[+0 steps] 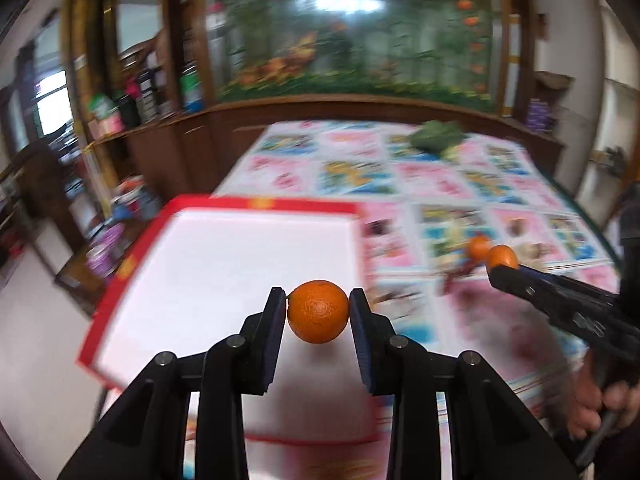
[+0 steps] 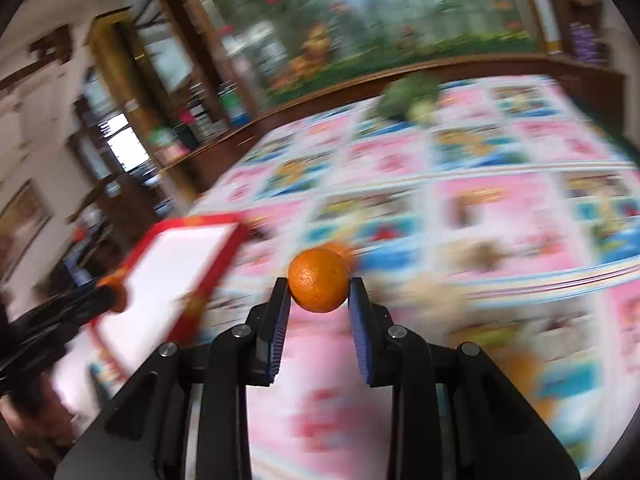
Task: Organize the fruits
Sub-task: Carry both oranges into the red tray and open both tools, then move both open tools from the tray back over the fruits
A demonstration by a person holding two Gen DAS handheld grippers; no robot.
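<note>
My left gripper (image 1: 318, 300) is shut on an orange (image 1: 318, 311) and holds it above the white inside of a red-rimmed box (image 1: 224, 204). My right gripper (image 2: 319, 290) is shut on a second orange (image 2: 319, 280) above the patterned cloth. The right gripper also shows in the left wrist view (image 1: 502, 264), with its orange (image 1: 503, 257) at its tip. A third orange (image 1: 479, 247) lies on the cloth just behind it, and in the right wrist view (image 2: 342, 249) it peeks out behind the held one. The box shows at the left of the right wrist view (image 2: 192, 220).
A pink and blue patterned cloth (image 1: 432, 184) covers the table. A green leafy bundle (image 1: 436, 136) lies at its far end. Wooden shelves with bottles (image 1: 140, 92) stand to the left. A blurred orange shape (image 2: 520, 368) sits at the lower right of the right wrist view.
</note>
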